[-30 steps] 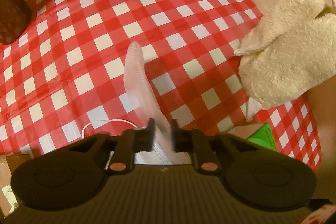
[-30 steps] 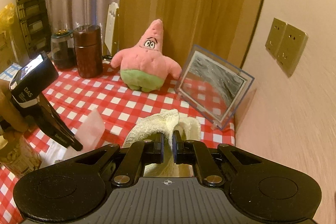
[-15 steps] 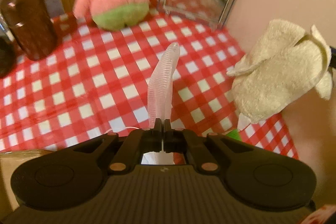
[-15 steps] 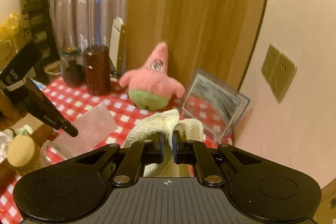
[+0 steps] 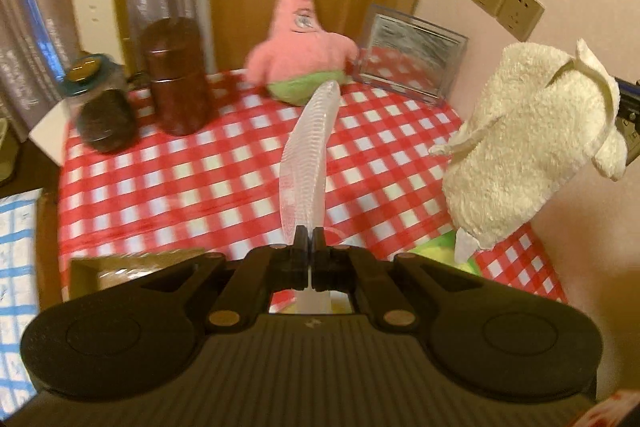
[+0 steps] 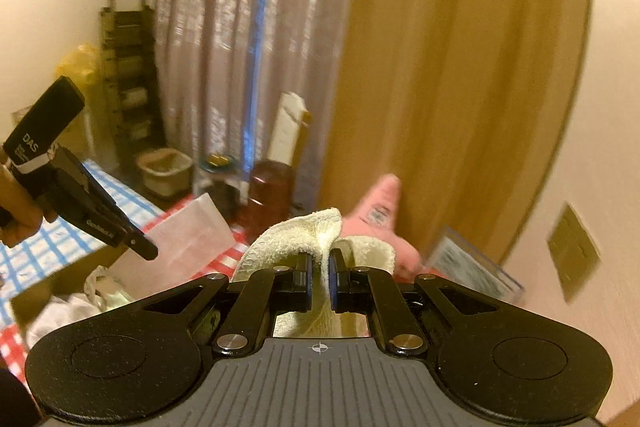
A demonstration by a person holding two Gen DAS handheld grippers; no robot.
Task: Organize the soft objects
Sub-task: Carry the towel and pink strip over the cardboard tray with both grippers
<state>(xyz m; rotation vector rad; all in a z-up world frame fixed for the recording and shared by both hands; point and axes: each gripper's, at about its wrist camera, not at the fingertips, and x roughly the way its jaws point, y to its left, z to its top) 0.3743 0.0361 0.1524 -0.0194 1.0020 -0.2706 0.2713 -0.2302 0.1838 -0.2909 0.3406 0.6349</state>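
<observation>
- Up off the table, the left gripper (image 5: 308, 245) is clenched on the near end of a thin, ribbed, see-through pouch (image 5: 306, 163); its jaws closed onto it within the last second.
- Seen edge-on from the left wrist, the pouch runs its long axis straight ahead from the fingertips, up and away toward the pink star plush (image 5: 298, 39), curving a little to the right at the far tip.
- From the right wrist, the same pouch (image 6: 180, 243) shows its flat side, sticking out past the left gripper (image 6: 140, 247) toward the brown jar (image 6: 266, 191).
- A hand (image 6: 18, 211) holds the left tool at the left edge of that view.
- The right gripper (image 6: 320, 267) grasps a cream towel (image 6: 304, 235), its jaws pinching a fold, with cloth bulging on both sides of the fingertips.
- From the left wrist, the towel (image 5: 524, 143) hangs in the air to the right of the left gripper, its long axis slanting from upper right down to lower left, above the edge of the red checked tablecloth (image 5: 180, 179).
- Beyond the left fingertips, the plush sits upright at the far side of the table, a clear picture frame (image 5: 412, 55) just to its right and the brown jar (image 5: 178, 75) to its left.
</observation>
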